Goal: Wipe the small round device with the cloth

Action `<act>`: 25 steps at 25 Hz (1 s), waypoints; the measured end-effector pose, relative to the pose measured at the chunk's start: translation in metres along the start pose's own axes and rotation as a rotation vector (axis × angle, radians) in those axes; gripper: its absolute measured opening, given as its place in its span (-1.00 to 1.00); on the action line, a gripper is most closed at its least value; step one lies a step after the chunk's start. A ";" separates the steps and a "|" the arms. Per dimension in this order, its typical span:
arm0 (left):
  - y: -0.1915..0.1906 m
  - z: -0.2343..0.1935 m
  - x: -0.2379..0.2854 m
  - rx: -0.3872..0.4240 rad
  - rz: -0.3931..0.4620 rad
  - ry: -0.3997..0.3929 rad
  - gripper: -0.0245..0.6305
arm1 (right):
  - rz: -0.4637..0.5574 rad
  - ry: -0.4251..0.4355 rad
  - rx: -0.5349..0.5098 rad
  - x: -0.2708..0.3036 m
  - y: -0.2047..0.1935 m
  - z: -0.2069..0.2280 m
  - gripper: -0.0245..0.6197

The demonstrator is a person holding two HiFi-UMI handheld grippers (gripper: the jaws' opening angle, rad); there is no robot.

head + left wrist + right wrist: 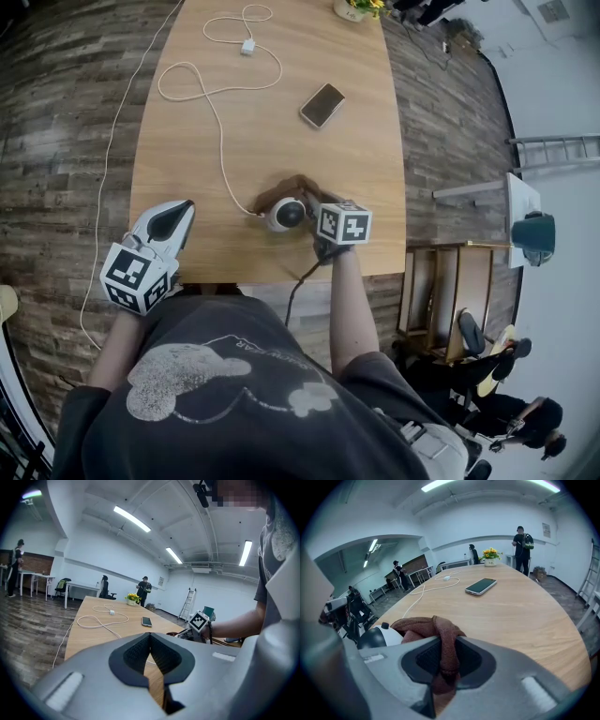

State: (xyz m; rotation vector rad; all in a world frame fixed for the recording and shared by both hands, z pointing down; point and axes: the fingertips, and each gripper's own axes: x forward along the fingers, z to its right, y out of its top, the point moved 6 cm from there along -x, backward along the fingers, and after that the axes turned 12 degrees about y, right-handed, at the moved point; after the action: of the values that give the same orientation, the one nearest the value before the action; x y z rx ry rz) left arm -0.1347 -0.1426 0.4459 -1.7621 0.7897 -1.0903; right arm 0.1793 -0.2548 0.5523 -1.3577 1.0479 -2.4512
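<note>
At the near edge of a long pale wooden table [281, 112], the right gripper [443, 663] held a rust-brown terry cloth [436, 630], its fingers [423, 658] clamped on a bunched fold. The loose end of the cloth was heaped on and just behind the small round white-and-black device [286, 215]. In the right gripper view the device's dark dome showed just left of the cloth, touching it.

The left gripper [173, 220] hovered well apart at the table's near-left corner. Its fingers [136, 653] were closed tip to tip on nothing, with only a sliver of table showing between them.

A thin white cable [216, 103] looped across the table to the device, and a dark smartphone [322, 104] lay farther up, clear of the work.

The wipe appeared to be under way. To do it well would likely take a firm pinch on the cloth and short strokes with the bunched part pressed lightly over the dome. The device looked light, so a hard sideways push could slide it toward the edge or tug the cable — steadying it with the idle left gripper might help. Keeping the cloth's slack clear of the cable would avoid a snag.
</note>
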 end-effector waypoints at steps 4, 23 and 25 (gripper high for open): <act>-0.003 -0.002 -0.006 -0.001 -0.003 0.010 -0.87 | 0.001 -0.027 0.024 0.002 -0.011 0.003 -0.76; 0.011 0.007 0.003 0.012 0.046 -0.089 -0.87 | 0.456 0.229 -0.295 -0.097 0.087 -0.153 -0.76; 0.010 0.010 0.006 0.016 0.039 -0.108 -0.87 | 0.407 0.218 -0.289 -0.090 0.069 -0.154 -0.76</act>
State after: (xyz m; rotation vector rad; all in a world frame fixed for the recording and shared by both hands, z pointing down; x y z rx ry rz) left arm -0.1237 -0.1477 0.4366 -1.7695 0.7442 -0.9653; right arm 0.0958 -0.1888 0.3933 -0.8358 1.6003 -2.2339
